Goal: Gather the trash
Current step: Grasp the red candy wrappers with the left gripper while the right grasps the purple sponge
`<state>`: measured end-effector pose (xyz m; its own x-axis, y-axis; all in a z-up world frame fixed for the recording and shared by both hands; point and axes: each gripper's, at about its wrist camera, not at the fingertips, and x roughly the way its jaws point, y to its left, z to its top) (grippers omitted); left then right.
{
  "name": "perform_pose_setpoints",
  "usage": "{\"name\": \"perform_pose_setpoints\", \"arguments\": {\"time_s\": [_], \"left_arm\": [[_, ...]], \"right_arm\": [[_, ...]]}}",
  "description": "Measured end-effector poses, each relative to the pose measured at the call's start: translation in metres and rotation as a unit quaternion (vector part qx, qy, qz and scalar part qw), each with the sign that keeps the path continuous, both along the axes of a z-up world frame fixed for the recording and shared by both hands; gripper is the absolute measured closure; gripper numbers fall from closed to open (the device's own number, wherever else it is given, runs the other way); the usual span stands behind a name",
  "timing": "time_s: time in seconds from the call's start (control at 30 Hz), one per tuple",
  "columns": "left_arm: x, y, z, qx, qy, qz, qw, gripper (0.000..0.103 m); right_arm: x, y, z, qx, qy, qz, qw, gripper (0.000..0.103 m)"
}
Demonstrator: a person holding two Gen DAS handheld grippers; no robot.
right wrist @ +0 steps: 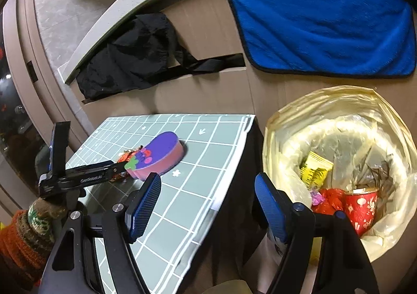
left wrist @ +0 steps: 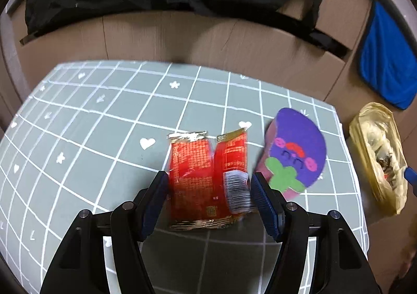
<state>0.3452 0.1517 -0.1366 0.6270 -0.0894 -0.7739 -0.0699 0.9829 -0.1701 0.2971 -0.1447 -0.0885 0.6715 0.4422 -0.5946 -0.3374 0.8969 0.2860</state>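
Left wrist, red wrapper point(left wrist: 208, 179) between open jaws

The left wrist view is taken from close above the worktop point(left wrist: 78, 124), angled steeply down along the left tool point(left wrist: 208, 184) at a red wrapper point(left wrist: 206, 176). The right wrist view is set beyond the worktop's edge, tilted down towards a lined bin point(right wrist: 338, 163). Worktop, purple sponge point(left wrist: 297, 148), bin and blue cloth point(right wrist: 320, 23) are shared.
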Motion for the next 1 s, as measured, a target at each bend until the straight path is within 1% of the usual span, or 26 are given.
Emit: {"name": "perform_pose_setpoints", "arguments": {"time_s": [0.03,0.07,0.13,0.23,0.3,0.33,0.37,0.4,0.43,0.47,0.5,0.53,0.63,0.7,0.87,0.93,1.0], "left_arm": [[0.001,0.002,-0.002,-0.005,0.002,0.003,1.0,0.037],[0.001,0.002,-0.003,-0.005,-0.002,0.008,1.0,0.037],[0.001,0.001,-0.005,-0.001,0.0,0.012,0.9999,0.037],[0.002,0.002,-0.006,-0.005,0.006,0.021,0.9998,0.038],[0.002,0.004,-0.005,-0.008,0.01,0.024,0.9996,0.044],[0.001,0.006,-0.004,-0.015,0.008,0.024,0.9996,0.05],[-0.001,0.01,-0.002,-0.024,0.005,0.025,0.9994,0.057],[-0.005,0.014,0.002,-0.027,-0.001,0.027,0.9993,0.063],[-0.007,0.016,0.004,-0.028,-0.005,0.028,0.9992,0.071],[-0.013,0.02,0.009,-0.031,-0.013,0.028,0.999,0.074],[-0.015,0.022,0.012,-0.034,-0.018,0.028,0.9989,0.076],[-0.019,0.026,0.016,-0.039,-0.024,0.027,0.9986,0.082],[-0.034,0.039,0.022,-0.051,-0.038,0.028,0.9976,0.084],[-0.044,0.051,0.025,-0.064,-0.046,0.032,0.9963,0.085],[-0.061,0.075,0.031,-0.078,-0.067,0.05,0.9934,0.085],[-0.069,0.085,0.031,-0.079,-0.072,0.057,0.9926,0.085],[-0.076,0.099,0.032,-0.085,-0.079,0.065,0.9911,0.085]], "right_arm": [[-0.001,-0.001,-0.001,-0.001,0.001,-0.002,1.0,0.031],[-0.001,-0.002,-0.001,-0.003,0.001,-0.003,1.0,0.031],[-0.001,-0.002,-0.002,-0.004,0.001,-0.005,1.0,0.031],[0.002,0.002,-0.002,-0.004,0.002,-0.002,1.0,0.031],[0.003,0.011,0.001,-0.008,0.0,0.003,1.0,0.031],[0.002,0.017,0.003,-0.012,-0.004,0.006,1.0,0.031],[0.002,0.023,0.006,-0.016,-0.008,0.009,1.0,0.031],[0.002,0.029,0.009,-0.02,-0.012,0.011,1.0,0.031],[0.001,0.034,0.011,-0.023,-0.016,0.013,1.0,0.031],[0.0,0.042,0.014,-0.029,-0.022,0.017,0.999,0.031],[-0.001,0.047,0.016,-0.033,-0.025,0.02,0.999,0.031],[-0.001,0.053,0.018,-0.038,-0.029,0.023,0.999,0.031],[-0.002,0.071,0.022,-0.047,-0.035,0.031,0.998,0.031],[0.001,0.083,0.022,-0.045,-0.027,0.038,0.998,0.031],[0.021,0.114,0.016,-0.024,0.008,0.047,0.999,0.03],[0.031,0.125,0.008,-0.027,0.022,0.042,0.998,0.03],[0.046,0.136,-0.006,-0.023,0.05,0.029,0.998,0.03]]}}
